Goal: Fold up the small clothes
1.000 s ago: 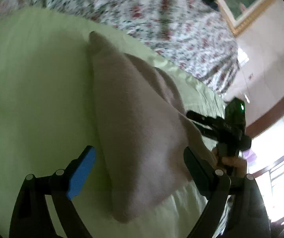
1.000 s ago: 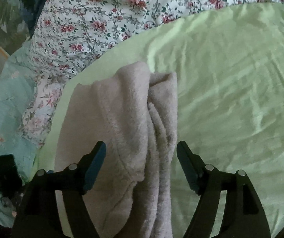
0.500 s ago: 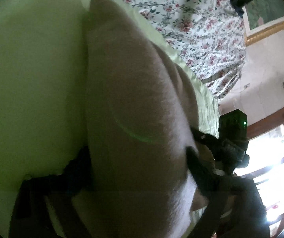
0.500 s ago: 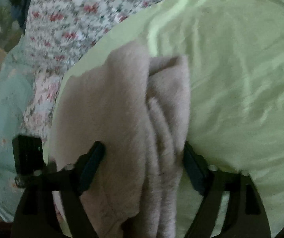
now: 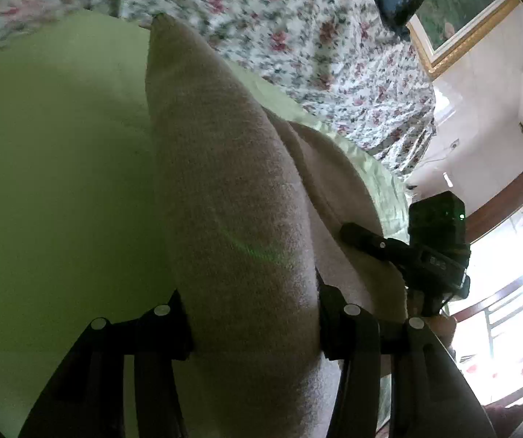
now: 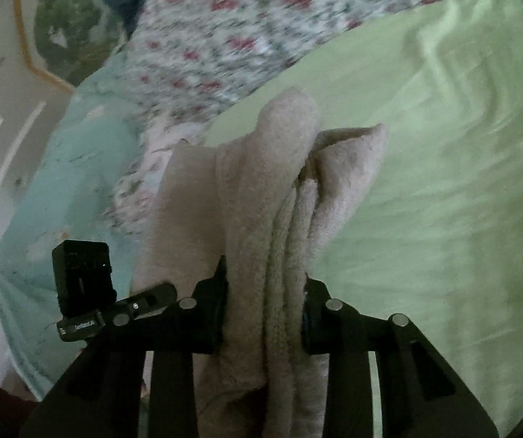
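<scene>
A folded beige fleece garment lies over a light green sheet on a bed. My left gripper is shut on its near edge, the thick fold bulging between the jaws. My right gripper is shut on the other end of the same garment, where several layers bunch between the jaws. The far corners of the cloth stick up off the sheet. The right gripper also shows in the left wrist view, at the garment's far side. The left gripper shows in the right wrist view.
A floral quilt lies beyond the green sheet, also in the right wrist view. A pale teal cover hangs at the bed's side. A gold-framed picture and a bright window are on the walls.
Both grippers moved in over the garment's ends and closed on it. The cloth has bunched and risen off the sheet between them.
</scene>
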